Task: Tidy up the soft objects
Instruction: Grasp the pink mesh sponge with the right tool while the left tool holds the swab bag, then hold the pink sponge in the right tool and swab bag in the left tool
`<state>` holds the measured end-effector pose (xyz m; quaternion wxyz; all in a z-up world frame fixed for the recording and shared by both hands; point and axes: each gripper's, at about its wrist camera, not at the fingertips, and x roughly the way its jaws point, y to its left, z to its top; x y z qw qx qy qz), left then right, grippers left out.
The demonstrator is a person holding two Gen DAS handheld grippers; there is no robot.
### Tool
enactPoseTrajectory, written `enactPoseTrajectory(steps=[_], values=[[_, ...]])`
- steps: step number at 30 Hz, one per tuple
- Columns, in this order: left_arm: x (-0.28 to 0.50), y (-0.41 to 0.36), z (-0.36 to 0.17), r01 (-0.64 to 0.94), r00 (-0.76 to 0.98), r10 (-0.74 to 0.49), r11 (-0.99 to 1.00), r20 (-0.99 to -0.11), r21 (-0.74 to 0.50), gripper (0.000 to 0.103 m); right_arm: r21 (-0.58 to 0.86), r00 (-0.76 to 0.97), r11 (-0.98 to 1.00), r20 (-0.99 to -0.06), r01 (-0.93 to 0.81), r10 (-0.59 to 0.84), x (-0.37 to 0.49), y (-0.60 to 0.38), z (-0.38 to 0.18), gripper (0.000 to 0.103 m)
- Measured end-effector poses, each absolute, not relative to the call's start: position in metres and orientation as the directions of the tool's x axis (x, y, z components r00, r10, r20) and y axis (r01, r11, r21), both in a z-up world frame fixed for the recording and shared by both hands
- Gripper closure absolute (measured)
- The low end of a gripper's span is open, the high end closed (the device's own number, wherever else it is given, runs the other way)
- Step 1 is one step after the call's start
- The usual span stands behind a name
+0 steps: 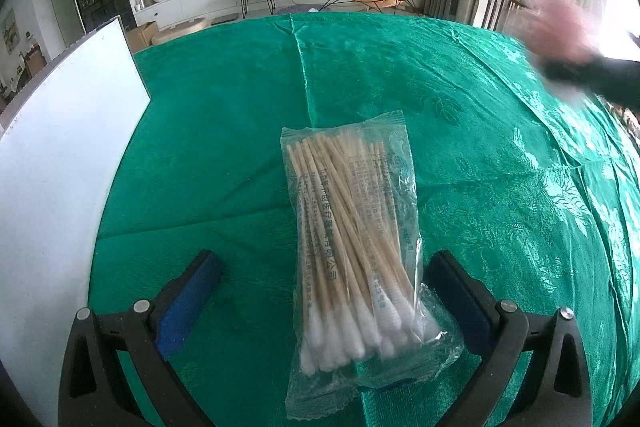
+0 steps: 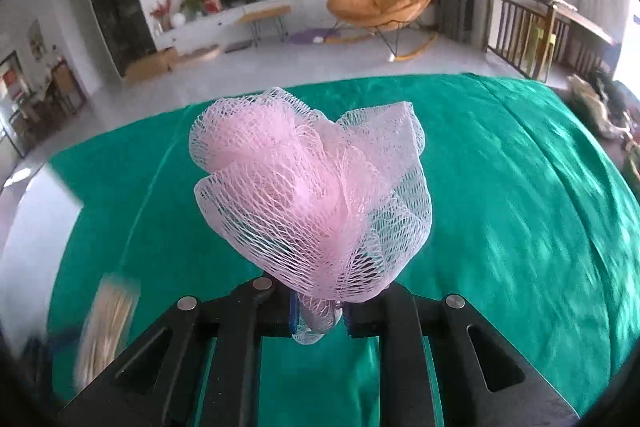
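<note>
two claws over green cloth: left apart, right clamped on pink mesh.

A: Daylight comes in from the right of both views; the window strip is blown out to white, and the green cloth carries a pale sheen on that side

B: Sharpness?

A: The left wrist view is crisp up close: the print on the swab packet is legible. Only the pink shape at upper right is smeared

B: And the right wrist view?

A: The pink mesh is sharp, while the cloth behind it streaks and the pale bundle at lower left is a blur

B: Edges?

A: Strong fisheye bowing, with black corners
</note>
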<state>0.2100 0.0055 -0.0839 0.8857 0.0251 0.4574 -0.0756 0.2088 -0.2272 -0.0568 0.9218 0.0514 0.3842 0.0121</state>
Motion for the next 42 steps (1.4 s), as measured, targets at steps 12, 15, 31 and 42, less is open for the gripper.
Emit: enactPoseTrajectory(steps=[12, 15, 31, 42], values=[[0.210, 0.006, -0.084, 0.157, 0.570, -0.111, 0.987, -0.814, -0.025, 0.000, 0.322, 0.697, 0.944, -0.693, 0.068, 0.186, 0.019, -0.236, -0.093, 0.026], [0.210, 0.005, -0.084, 0.157, 0.570, -0.111, 0.987, -0.814, -0.025, 0.000, 0.356, 0.677, 0.921, -0.719, 0.160, 0.160, 0.003, -0.249, -0.114, 0.025], [0.211, 0.004, -0.084, 0.156, 0.570, -0.111, 0.987, -0.814, -0.025, 0.000, -0.004, 0.629, 0.988, -0.771, 0.157, -0.103, -0.006, -0.211, -0.125, 0.021], [0.211, 0.003, -0.085, 0.156, 0.570, -0.110, 0.987, -0.814, -0.025, 0.000, -0.008, 0.631, 0.987, -0.768, 0.160, -0.109, -0.007, -0.210, -0.126, 0.019]])
